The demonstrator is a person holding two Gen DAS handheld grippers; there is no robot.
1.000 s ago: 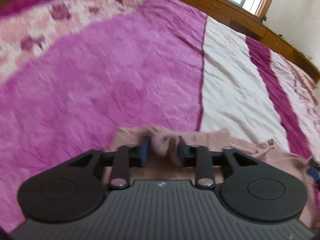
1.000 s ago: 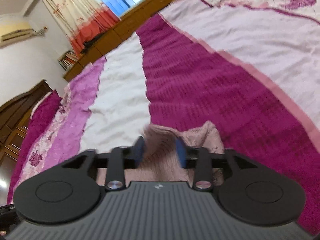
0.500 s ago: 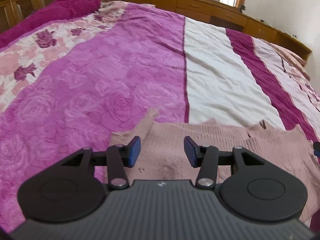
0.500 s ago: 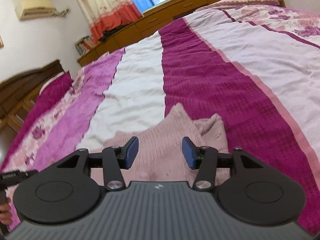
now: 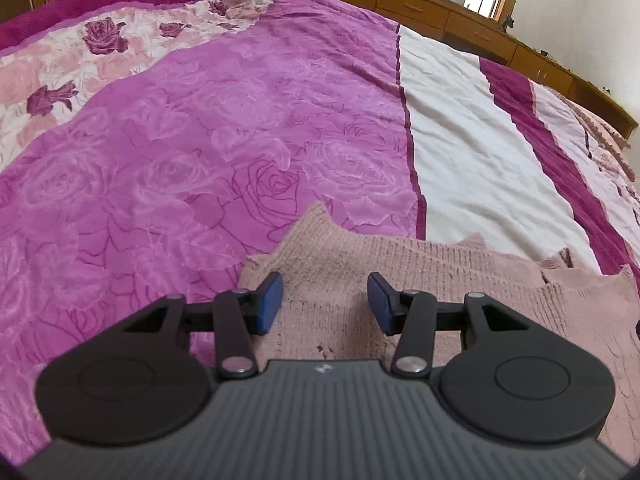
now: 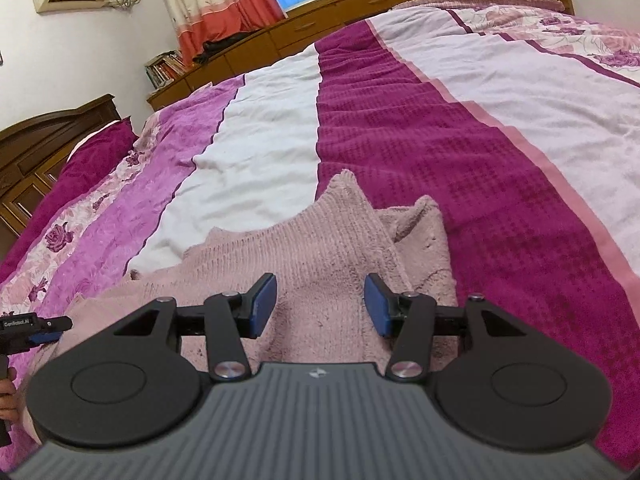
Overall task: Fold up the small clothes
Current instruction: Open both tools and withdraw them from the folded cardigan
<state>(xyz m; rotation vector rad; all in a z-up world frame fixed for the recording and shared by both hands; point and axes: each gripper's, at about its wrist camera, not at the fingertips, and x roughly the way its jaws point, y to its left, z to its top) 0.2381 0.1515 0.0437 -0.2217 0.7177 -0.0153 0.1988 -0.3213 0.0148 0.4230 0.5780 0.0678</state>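
Observation:
A pale pink knitted garment (image 5: 420, 276) lies spread across the bed. My left gripper (image 5: 323, 303) hovers open over its left end, blue pads apart and empty. In the right wrist view the same garment (image 6: 320, 248) has its right end folded into a peak and a fuzzy flap. My right gripper (image 6: 319, 305) is open and empty above that end. The left gripper's tip (image 6: 36, 326) shows at the far left of the right wrist view.
The bed cover has stripes: floral pink, magenta rose (image 5: 200, 152), white (image 5: 472, 140) and dark magenta (image 6: 460, 152). Wooden cabinets (image 6: 360, 4) run along the far side under a window. A dark wooden headboard (image 6: 44, 140) stands at the left.
Both grippers were shut on the pink garment a second ago. They have let go and opened, and the garment now lies flat on the bed. Both cameras have pulled back.

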